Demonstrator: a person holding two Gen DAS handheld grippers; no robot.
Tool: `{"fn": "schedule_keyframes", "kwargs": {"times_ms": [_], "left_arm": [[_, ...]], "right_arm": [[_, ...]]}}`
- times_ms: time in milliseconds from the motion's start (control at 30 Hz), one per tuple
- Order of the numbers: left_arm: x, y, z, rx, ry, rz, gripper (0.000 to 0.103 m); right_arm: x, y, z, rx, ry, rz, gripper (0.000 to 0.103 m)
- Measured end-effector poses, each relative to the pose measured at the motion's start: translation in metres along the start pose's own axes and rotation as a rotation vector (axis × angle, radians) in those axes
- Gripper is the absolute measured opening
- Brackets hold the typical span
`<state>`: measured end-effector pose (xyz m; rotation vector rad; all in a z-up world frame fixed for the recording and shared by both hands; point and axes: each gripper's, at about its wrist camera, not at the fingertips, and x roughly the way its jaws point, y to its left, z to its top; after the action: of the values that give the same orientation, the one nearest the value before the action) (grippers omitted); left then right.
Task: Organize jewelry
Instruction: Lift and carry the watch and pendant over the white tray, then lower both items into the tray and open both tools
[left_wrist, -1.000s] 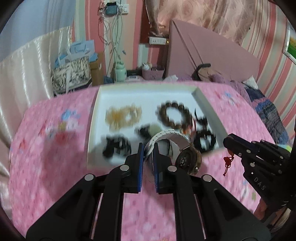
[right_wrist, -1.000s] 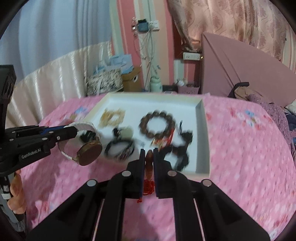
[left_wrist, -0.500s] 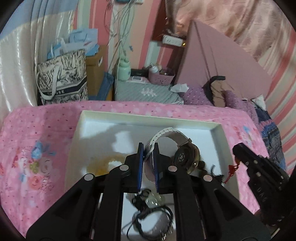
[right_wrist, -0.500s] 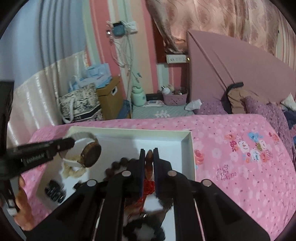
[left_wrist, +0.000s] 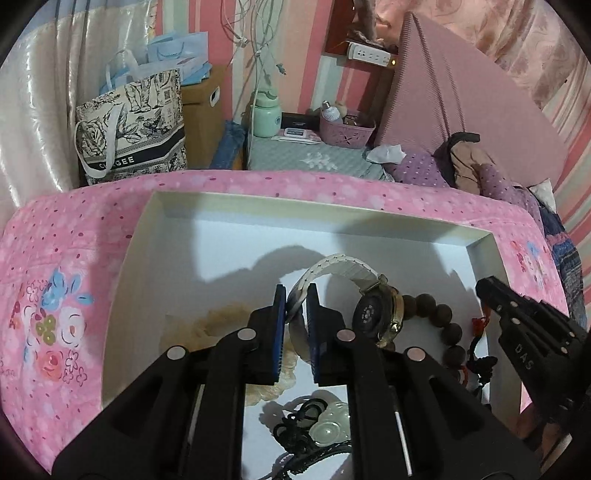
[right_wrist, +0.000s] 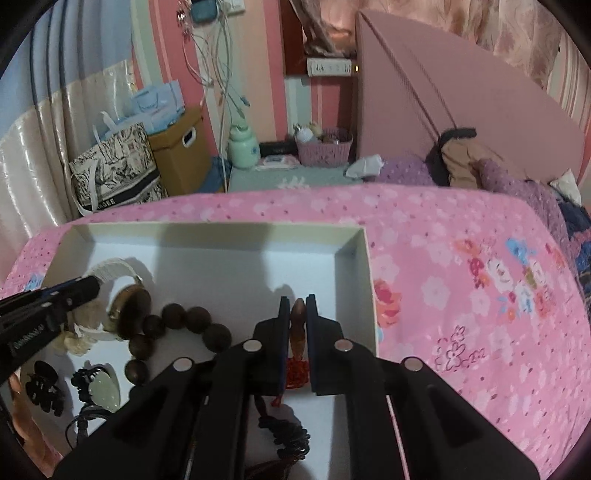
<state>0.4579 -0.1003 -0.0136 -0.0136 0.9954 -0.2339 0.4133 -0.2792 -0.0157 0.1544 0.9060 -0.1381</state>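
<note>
White tray (left_wrist: 155, 236): wooden bead bracelet (left_wrist: 439, 321), jade pendant (left_wrist: 328, 424), possibly yellowish bracelet (left_wrist: 221, 325).

A bed (right_wrist: 461, 295) covered in a pink floral sheet carries a shallow white tray (left_wrist: 136, 266), set close to the bed's far edge. Purple pillows (right_wrist: 517, 184) lie at its far right corner.

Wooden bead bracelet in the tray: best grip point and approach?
Grip the bead bracelet on its far arc, where the beads lie exposed on bare tray floor. Come from above, fingers straddling the strand, one inside the loop, one outside. It lies flat, so a side approach would likely just push it. Its left side crowds the watch; the near side is hidden under the right hand-held gripper.
</note>
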Motion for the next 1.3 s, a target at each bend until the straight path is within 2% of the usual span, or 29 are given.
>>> {"fn": "schedule_keyframes", "kwargs": {"times_ms": [200, 333, 533, 600, 633, 667, 700, 933, 1000, 1067, 1133, 1233, 1300], "left_arm": [[0.007, -0.002, -0.003, 0.026, 0.010, 0.062, 0.009], [0.011, 0.003, -0.003, 0.012, 0.033, 0.065, 0.009], [0.013, 0.005, -0.002, 0.006, 0.038, 0.066, 0.010], [0.013, 0.005, -0.002, 0.004, 0.038, 0.068, 0.011], [0.013, 0.004, -0.001, 0.004, 0.037, 0.069, 0.012], [0.011, 0.003, -0.001, 0.005, 0.035, 0.069, 0.014], [0.010, 0.003, -0.001, 0.005, 0.030, 0.070, 0.016], [-0.021, -0.005, 0.001, 0.019, -0.021, 0.085, 0.036], [-0.042, -0.007, 0.000, 0.021, -0.049, 0.083, 0.045], [-0.069, -0.004, -0.009, 0.007, -0.093, 0.092, 0.069], [-0.090, -0.001, -0.019, 0.005, -0.127, 0.120, 0.080], [-0.130, 0.003, -0.044, 0.026, -0.176, 0.154, 0.090], [-0.156, 0.008, -0.067, 0.026, -0.211, 0.154, 0.096]], "right_arm": [[0.006, 0.001, -0.004, 0.000, 0.016, 0.006, 0.008], [0.014, 0.000, -0.006, -0.002, 0.060, 0.011, 0.009], [0.014, 0.001, -0.006, -0.005, 0.065, -0.003, 0.009], [0.012, 0.000, -0.006, -0.004, 0.055, 0.005, 0.020], [0.010, 0.000, -0.006, -0.005, 0.047, 0.004, 0.042], [0.007, 0.000, -0.006, -0.004, 0.036, -0.002, 0.047], [0.005, 0.001, -0.005, -0.007, 0.022, 0.003, 0.047], [-0.010, -0.001, -0.003, -0.001, -0.007, -0.005, 0.047], [-0.028, -0.003, -0.004, 0.007, -0.041, 0.001, 0.052], [-0.045, -0.006, -0.009, 0.022, -0.066, 0.006, 0.063], [-0.066, -0.004, -0.021, 0.016, -0.091, 0.011, 0.066], [-0.098, 0.001, -0.039, -0.012, -0.130, 0.003, 0.078], [-0.120, 0.003, -0.053, -0.014, -0.160, 0.009, 0.079]]}}
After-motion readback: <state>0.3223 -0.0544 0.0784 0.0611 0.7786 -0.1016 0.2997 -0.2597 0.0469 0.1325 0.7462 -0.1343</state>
